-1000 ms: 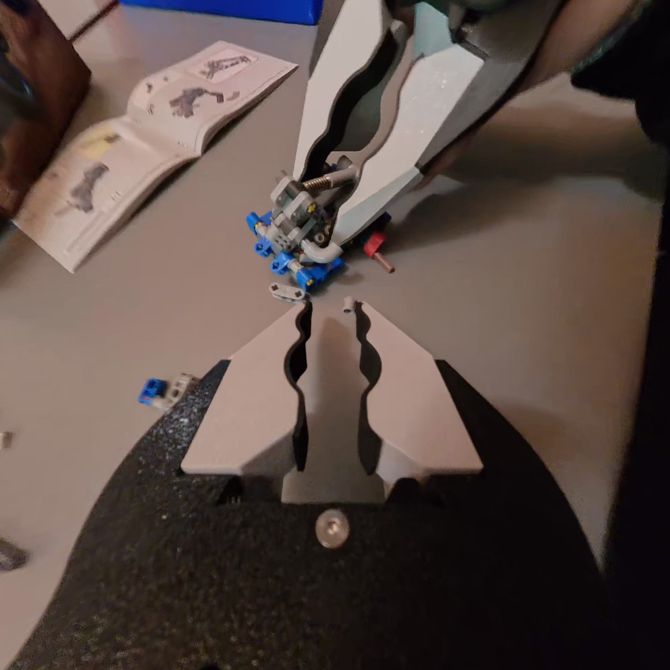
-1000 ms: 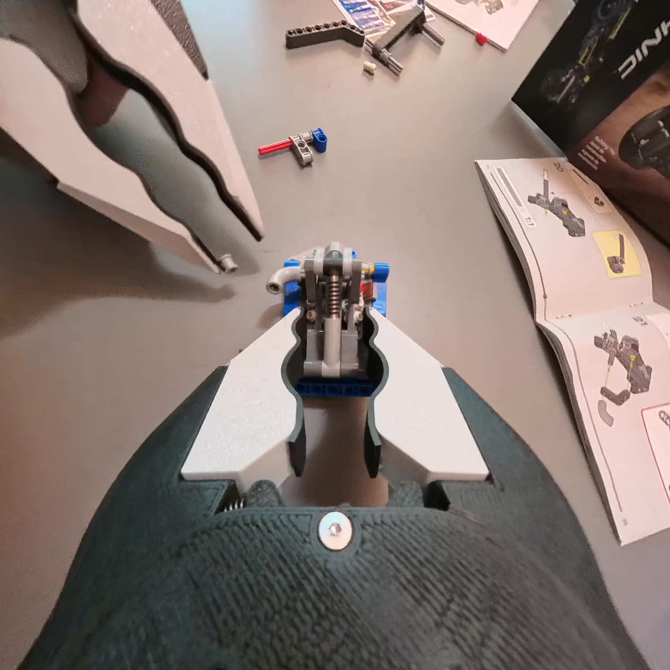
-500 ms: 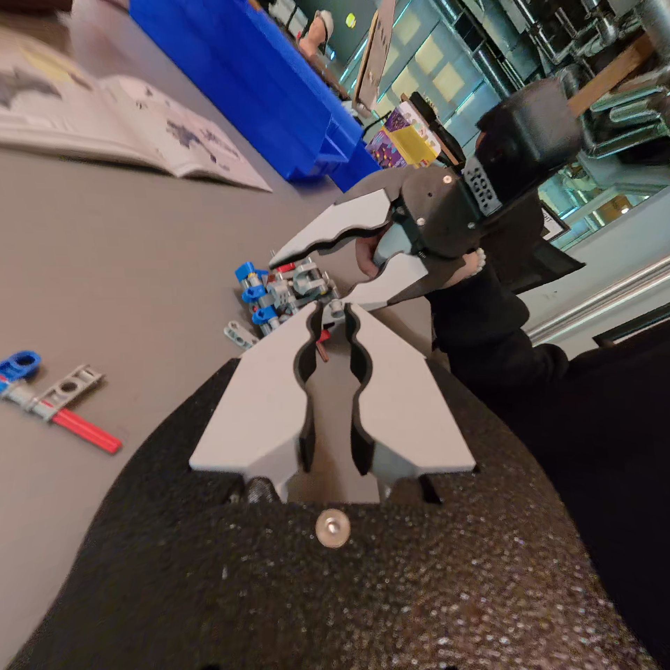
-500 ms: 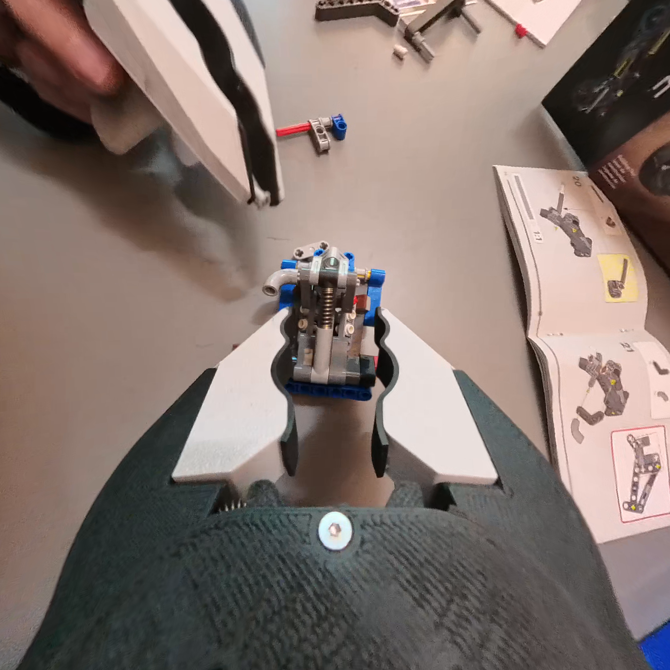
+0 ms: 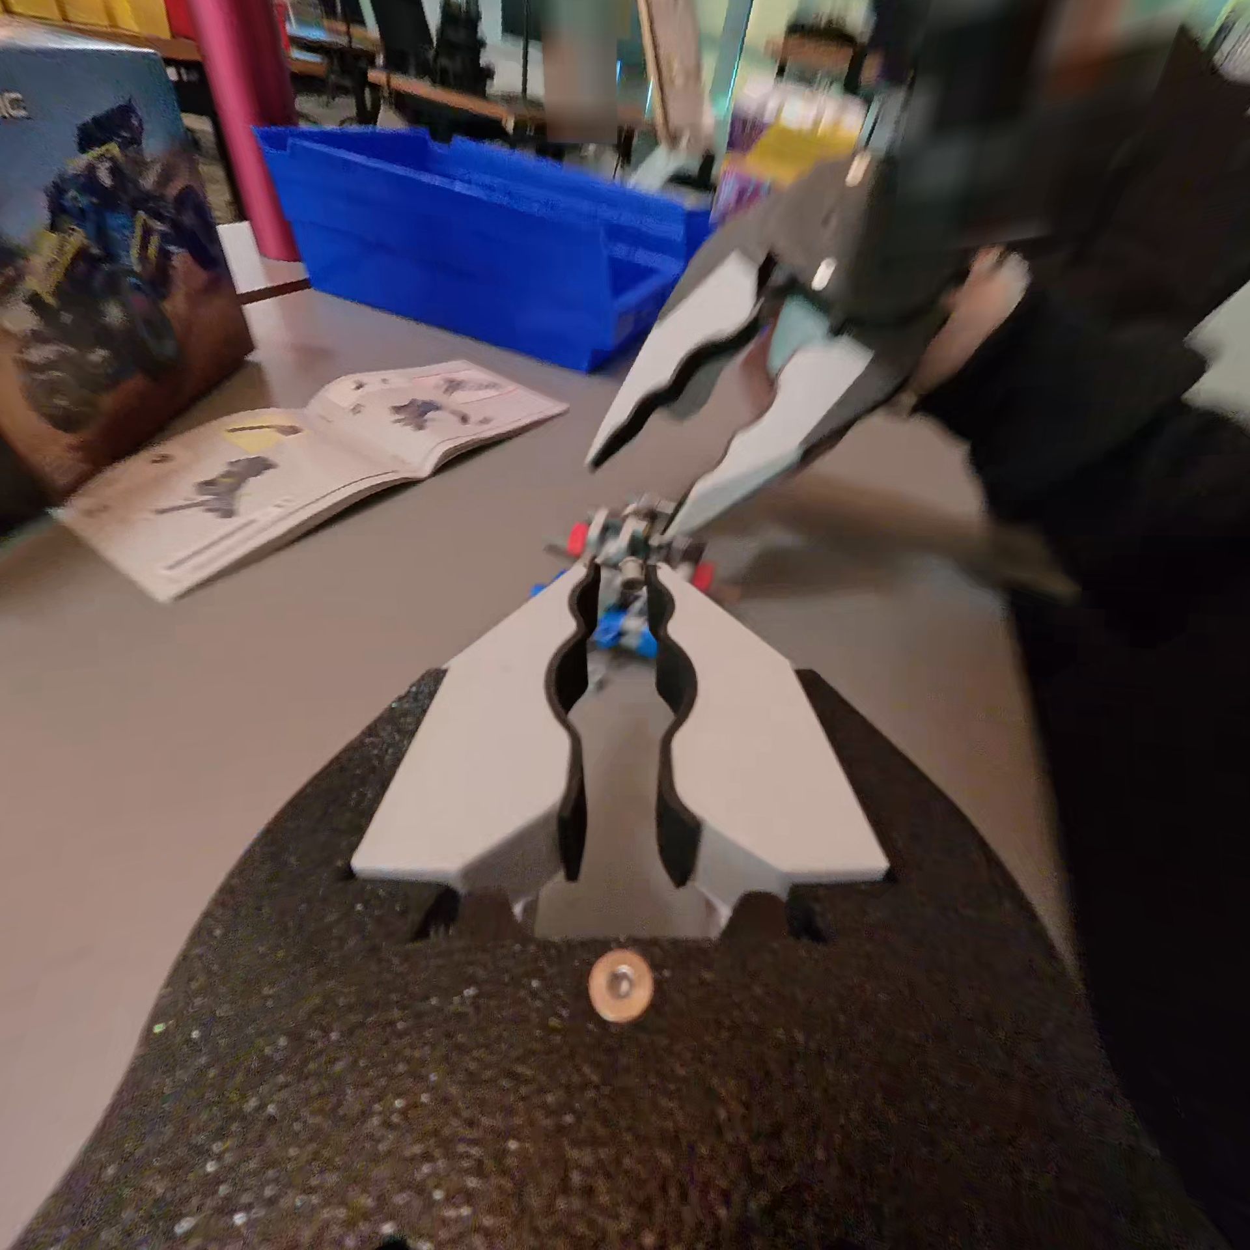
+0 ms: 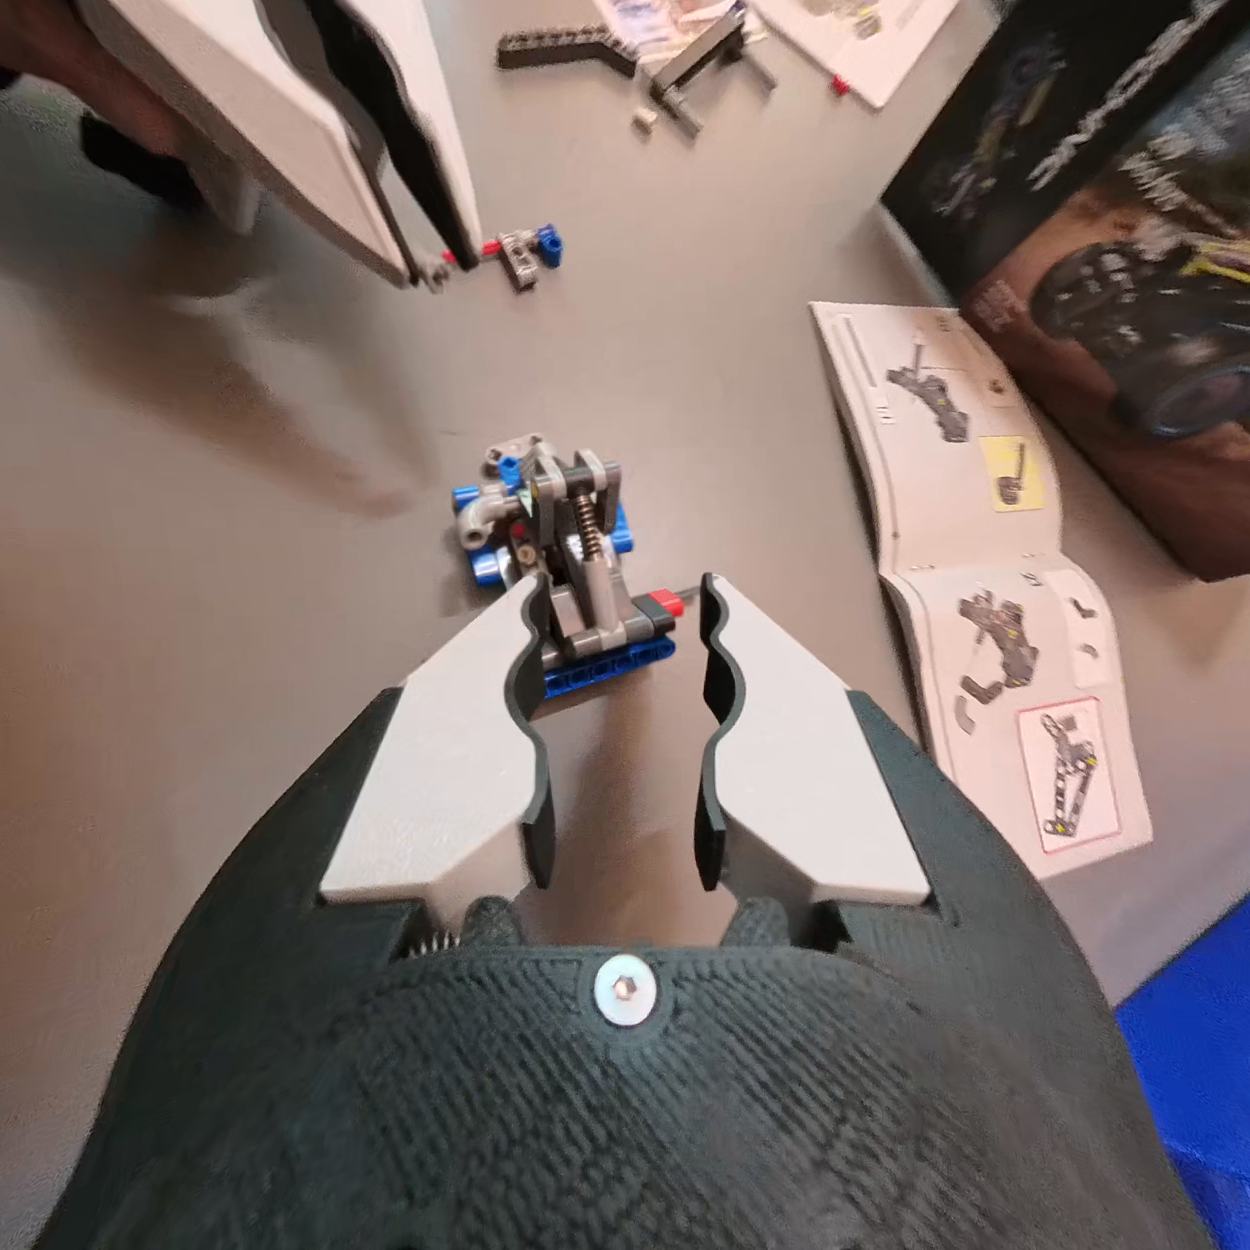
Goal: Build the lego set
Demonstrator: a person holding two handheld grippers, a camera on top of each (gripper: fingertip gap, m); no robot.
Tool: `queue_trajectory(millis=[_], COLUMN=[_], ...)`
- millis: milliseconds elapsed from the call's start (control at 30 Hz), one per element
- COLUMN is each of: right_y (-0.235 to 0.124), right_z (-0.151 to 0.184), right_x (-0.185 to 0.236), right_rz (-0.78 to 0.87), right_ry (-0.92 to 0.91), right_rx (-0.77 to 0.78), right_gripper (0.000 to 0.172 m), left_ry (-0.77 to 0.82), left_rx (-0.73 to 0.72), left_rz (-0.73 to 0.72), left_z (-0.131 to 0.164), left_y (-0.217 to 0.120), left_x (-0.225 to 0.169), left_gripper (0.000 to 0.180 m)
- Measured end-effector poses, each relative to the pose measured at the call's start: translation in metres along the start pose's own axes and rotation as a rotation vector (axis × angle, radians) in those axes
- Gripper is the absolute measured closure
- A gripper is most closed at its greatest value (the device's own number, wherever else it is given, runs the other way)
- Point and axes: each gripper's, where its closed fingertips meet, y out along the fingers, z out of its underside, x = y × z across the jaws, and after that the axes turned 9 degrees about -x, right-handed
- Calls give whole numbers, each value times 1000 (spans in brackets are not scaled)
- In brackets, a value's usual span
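Left gripper: our left gripper [image 5: 622, 575] has its jaws drawn almost together, and the tips pinch a small grey pin [image 6: 435, 272]. We judge that so small a part has to be nipped at the very ends of the fingers to leave any of it free.

Right gripper: our right gripper [image 6: 622, 588] is spread, with the model [image 6: 561, 561] between its fingers. The left finger [image 6: 473, 676] lies against the model's grey side. The right finger stands clear of the red stub, so nothing is clamped.

Model: it stands on the table [image 6: 203, 541] on its blue beam, spring strut upward. We take that flat base to be what keeps it upright unheld.

Between the two: in the right wrist view the pin hangs above the table, apart from the model. The left wrist view is blurred, and there we cannot tell the gap.

Booklet: the booklet [image 6: 981, 575] lies open to the model's right, pages up, probably so its drawings can be seen.

Box: the box [image 6: 1116, 270] stands past the booklet.

Spare parts: a red, grey and blue piece [image 6: 521, 253] lies near the pin, and black beams [image 6: 568, 57] lie farther off.

Bin: a blue bin [image 5: 473, 237] sits at the far edge.
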Motion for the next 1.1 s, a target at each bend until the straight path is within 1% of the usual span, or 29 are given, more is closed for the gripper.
queue_trajectory(millis=[33, 67, 133, 200, 300, 367, 433, 533, 600, 667, 767, 833, 900, 933, 1000, 1100], right_y=[-3, -4, -6, -4, -2, -2, -3, -5, -6, -7, -8, -8, -7, -6, -5, -5], right_z=[-2, -2, 1, 5, 4, 4, 7, 13, 13, 12, 12, 12, 12, 13, 13, 13], right_x=[-3, -6, -8, -7, -6, -4, -4, -4, -6, -7, -10, -10, -10, -10, -10, -9], right_rz=[22, 41, 67, 72, 81, 81, 80, 85, 90, 97, 108, 105, 109, 109, 105, 108], right_ry=[3, 1, 0, 7, 6, 5, 9, 8, 9, 6, -1, -3, -5, -5, -7, -13], right_rx=[-18, -27, -18, -12, -17, -23, -17, 2, -2, -10, -15, -18, -20, -19, -15, -10], right_gripper=[131, 131, 131, 131, 131, 132, 132, 132, 132, 132, 132, 132, 132, 132, 132, 132], left_ry=[82, 159, 276, 318, 289, 219, 178, 90, 96, 118, 47, 75, 168, 178, 151, 185], left_rx=[74, 157, 248, 316, 413, 443, 535, 560, 581, 556, 418, 412, 432, 439, 454, 526], left_rz=[-46, -123, -209, -281, -321, -262, -243, -217, -199, -186, -74, -28, -25, 2, 48, 55], left_z=[9, 18, 25, 28, 35, 44, 58, 60, 60, 55, 37, 36, 40, 42, 46, 57], left_y=[-4, -9, -17, -23, -30, -30, -37, -44, -49, -51, -48, -51, -52, -49, -44, -46], left_x=[12, 31, 60, 86, 115, 120, 128, 130, 132, 133, 116, 111, 113, 109, 101, 103], left_gripper=[170, 170, 167, 165, 157, 154, 147, 147, 142, 138, 138, 135, 131, 128, 124, 124])
